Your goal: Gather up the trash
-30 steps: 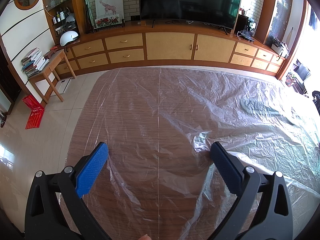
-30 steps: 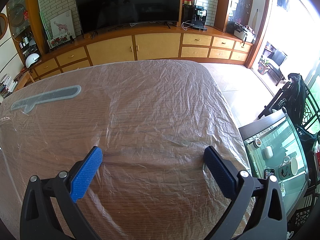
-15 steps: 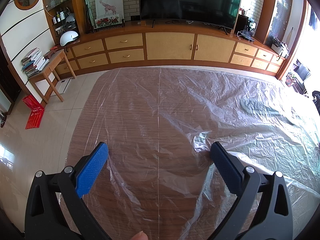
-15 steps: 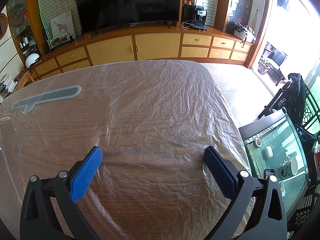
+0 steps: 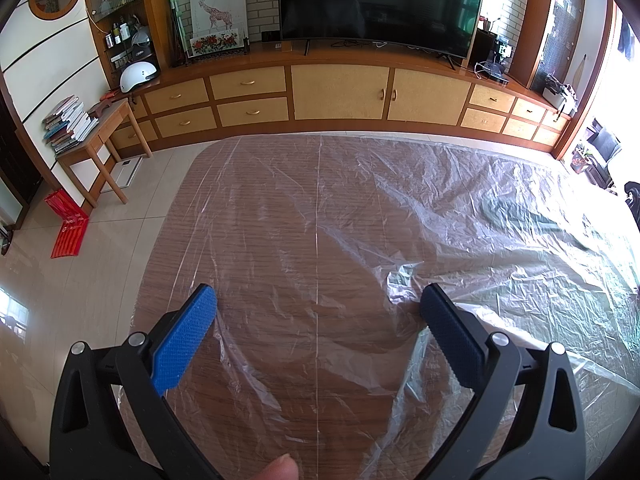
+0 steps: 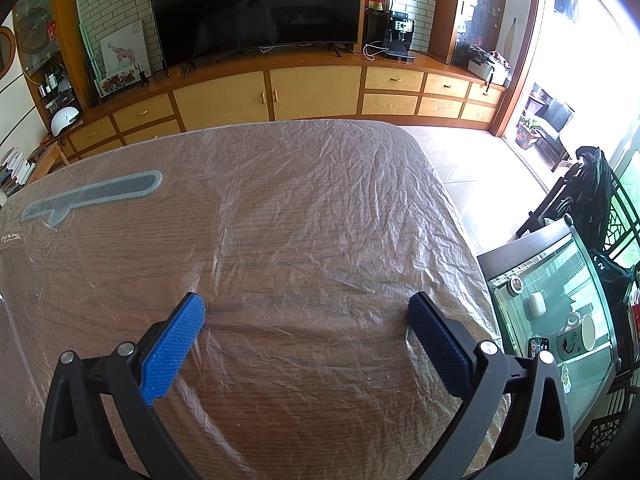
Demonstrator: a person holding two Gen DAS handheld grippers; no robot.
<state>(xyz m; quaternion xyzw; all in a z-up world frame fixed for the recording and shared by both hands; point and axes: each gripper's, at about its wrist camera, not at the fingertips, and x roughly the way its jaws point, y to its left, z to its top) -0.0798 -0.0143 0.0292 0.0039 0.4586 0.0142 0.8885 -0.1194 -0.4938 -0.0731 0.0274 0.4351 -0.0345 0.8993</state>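
Note:
A wooden table (image 5: pixel 248 216) is covered with a thin clear plastic sheet (image 5: pixel 460 216), wrinkled and bunched up toward the right. The same sheet (image 6: pixel 320 184) covers the table's right end in the right wrist view. My left gripper (image 5: pixel 318 300) is open and empty, just above the sheet. My right gripper (image 6: pixel 306 308) is open and empty over the sheet near the table's right end. No loose trash item shows on the table.
A grey inlay (image 6: pixel 96 196) lies under the sheet at left. A long wooden TV cabinet (image 5: pixel 340 92) with a television (image 5: pixel 376 4) lines the far wall. A small side table with books (image 5: pixel 88 136) stands at left. A glass cabinet (image 6: pixel 560 320) stands at right.
A fingertip has risen a little into the bottom edge of the left wrist view. Both grippers have stayed still and open.

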